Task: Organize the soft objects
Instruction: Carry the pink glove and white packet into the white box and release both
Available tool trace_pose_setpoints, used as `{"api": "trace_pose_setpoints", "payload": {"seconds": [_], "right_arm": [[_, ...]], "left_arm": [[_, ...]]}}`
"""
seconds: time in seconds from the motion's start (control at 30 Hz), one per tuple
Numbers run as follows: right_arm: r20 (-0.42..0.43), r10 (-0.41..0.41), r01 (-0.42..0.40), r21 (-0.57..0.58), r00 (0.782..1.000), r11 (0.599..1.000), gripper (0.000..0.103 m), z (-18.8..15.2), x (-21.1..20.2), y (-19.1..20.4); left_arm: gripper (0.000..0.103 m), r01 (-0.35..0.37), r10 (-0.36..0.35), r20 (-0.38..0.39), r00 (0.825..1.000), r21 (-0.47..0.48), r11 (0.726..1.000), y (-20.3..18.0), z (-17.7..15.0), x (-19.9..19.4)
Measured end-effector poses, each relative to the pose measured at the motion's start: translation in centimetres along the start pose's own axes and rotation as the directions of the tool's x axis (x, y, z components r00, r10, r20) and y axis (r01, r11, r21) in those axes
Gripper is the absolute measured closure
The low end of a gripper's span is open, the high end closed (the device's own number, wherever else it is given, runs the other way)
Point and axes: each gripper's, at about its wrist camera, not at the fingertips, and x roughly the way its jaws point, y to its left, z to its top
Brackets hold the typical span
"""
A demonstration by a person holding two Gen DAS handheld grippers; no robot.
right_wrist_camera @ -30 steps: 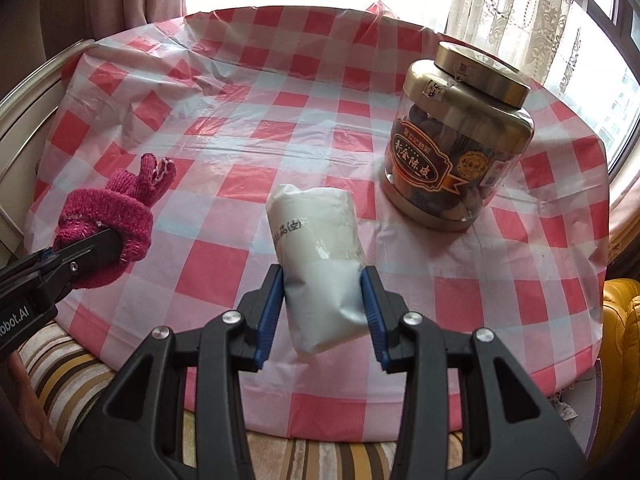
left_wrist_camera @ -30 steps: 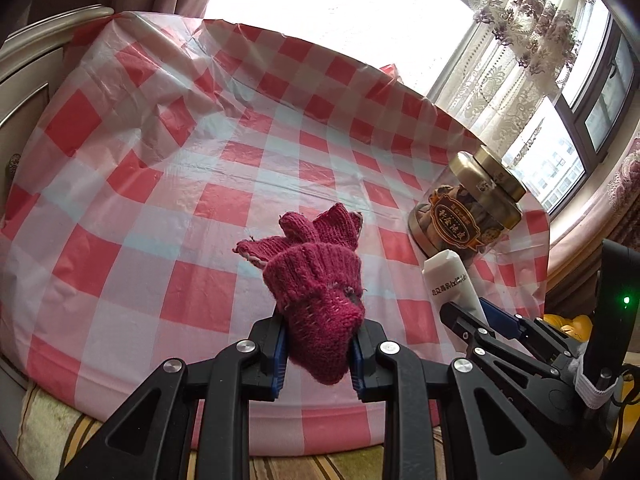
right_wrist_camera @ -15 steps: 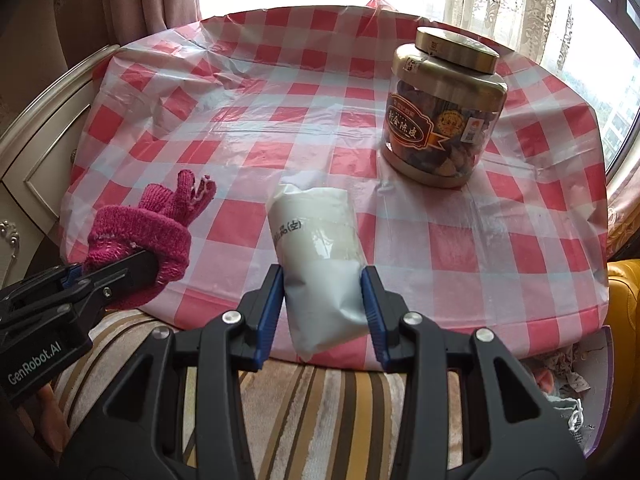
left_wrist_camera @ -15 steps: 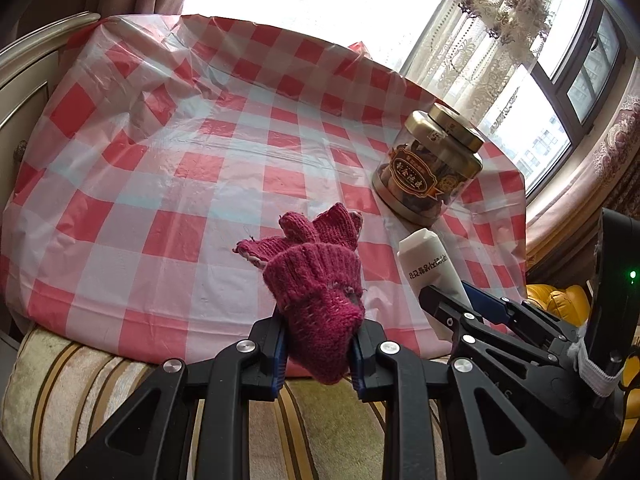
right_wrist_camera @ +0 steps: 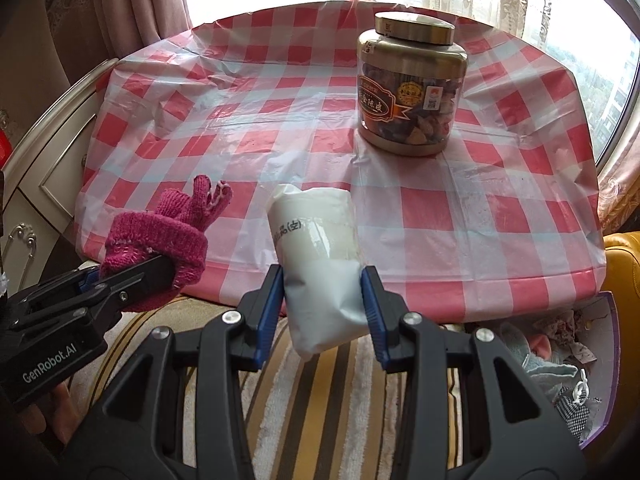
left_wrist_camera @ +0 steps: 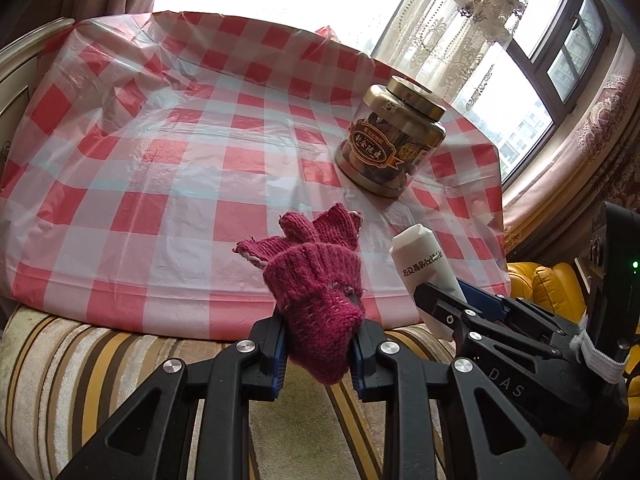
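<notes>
the left gripper (left_wrist_camera: 318, 346) pinches the magenta knitted wool glove (left_wrist_camera: 316, 280) by its cuff; the right gripper (right_wrist_camera: 323, 309) has its fingers clamped on the white soft plastic pouch (right_wrist_camera: 320, 256). a second ago both hung over the red-checked plastic-covered desk (right_wrist_camera: 460, 208); now they have pulled back off its near edge, above the striped cushion (right_wrist_camera: 320, 392). only the gold-lidded jar (right_wrist_camera: 410, 84) remains on the desk, so carrying likely leads to the purple box of fabrics (right_wrist_camera: 568, 360) beside it.

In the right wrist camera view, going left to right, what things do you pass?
Left gripper holding the magenta knit glove → white pouch clamped in the right gripper → gold-lidded jar on the checked tablecloth → box of clothes.
</notes>
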Motion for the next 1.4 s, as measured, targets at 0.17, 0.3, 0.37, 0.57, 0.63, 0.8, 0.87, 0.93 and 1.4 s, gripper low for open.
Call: {"api": "trace_pose_setpoints", "payload": {"seconds": [0.17, 0.3, 0.37, 0.57, 0.63, 0.8, 0.87, 0.93, 1.4], "right_arm": [[-0.003, -0.016, 0.016, 0.018, 1.000, 1.000, 0.060, -0.7, -0.7, -1.5], [-0.006, -0.034, 0.035, 0.039, 0.999, 0.999, 0.060, -1.4, -1.2, -3.0], [-0.010, -0.049, 0.049, 0.048, 0.999, 0.998, 0.060, -1.8, -1.4, -3.7], [-0.021, -0.089, 0.091, 0.077, 0.996, 0.993, 0.060, -2.9, -2.1, -6.1], [-0.024, -0.104, 0.105, 0.082, 0.994, 0.991, 0.060, -3.4, -2.3, -6.7], [-0.038, -0.125, 0.129, 0.106, 0.991, 0.986, 0.060, -4.5, -2.7, -8.2], [-0.042, -0.136, 0.140, 0.119, 0.990, 0.983, 0.060, -4.9, -2.9, -9.0], [-0.046, -0.148, 0.153, 0.133, 0.988, 0.979, 0.060, -5.3, -3.2, -9.8], [-0.070, -0.318, 0.325, 0.212, 0.946, 0.922, 0.060, -7.8, -6.2, -16.9]], "left_arm": [[0.077, 0.025, -0.024, -0.014, 1.000, 0.021, 0.999, -1.3, -0.4, 0.1], [0.077, 0.046, -0.045, -0.029, 0.999, 0.039, 0.998, -2.5, -0.7, 0.3], [0.077, 0.060, -0.058, -0.038, 0.998, 0.048, 0.997, -3.1, -0.8, 0.4], [0.077, 0.089, -0.085, -0.059, 0.995, 0.078, 0.993, -4.9, -1.2, 0.9], [0.077, 0.099, -0.093, -0.066, 0.993, 0.091, 0.991, -5.6, -1.4, 1.0], [0.077, 0.122, -0.112, -0.086, 0.990, 0.117, 0.986, -7.0, -1.9, 1.4], [0.077, 0.131, -0.120, -0.093, 0.988, 0.127, 0.983, -7.6, -2.0, 1.5], [0.077, 0.141, -0.128, -0.101, 0.987, 0.137, 0.980, -8.3, -2.2, 1.7], [0.076, 0.254, -0.211, -0.189, 0.959, 0.243, 0.936, -15.0, -4.2, 3.3]]}}
